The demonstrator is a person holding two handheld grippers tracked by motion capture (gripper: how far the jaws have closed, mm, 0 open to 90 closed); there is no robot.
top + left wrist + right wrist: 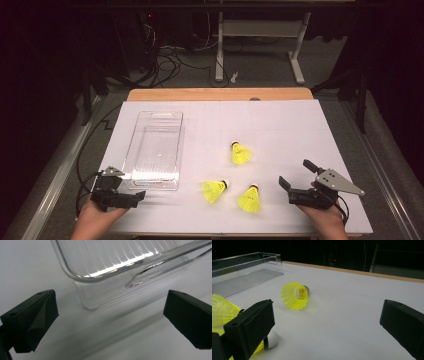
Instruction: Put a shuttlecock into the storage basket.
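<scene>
Three neon-yellow plastic-skirted shuttlecocks with white cork heads, lying on the white-covered desk (280, 125) right of centre: one farther back (240, 153), one at front left (215, 190), one at front right (250, 199), all on their sides, apart from one another. Seen in the right gripper view: the far shuttlecock's open skirt (294, 295), and the skirt and white head of a nearer one (223, 312) partly hidden behind a jaw. Clear ribbed rectangular plastic tray (156, 150) standing on the left half of the desk, long side running front to back. Left hand-held gripper (131, 197) at the front left, held in a hand (97, 220), jaws spread wide, nothing between them, just beside the tray's near corner (87, 300). Right hand-held gripper (295, 177) at the front right, jaws likewise wide apart and empty, near the front-right shuttlecock, not touching it.
</scene>
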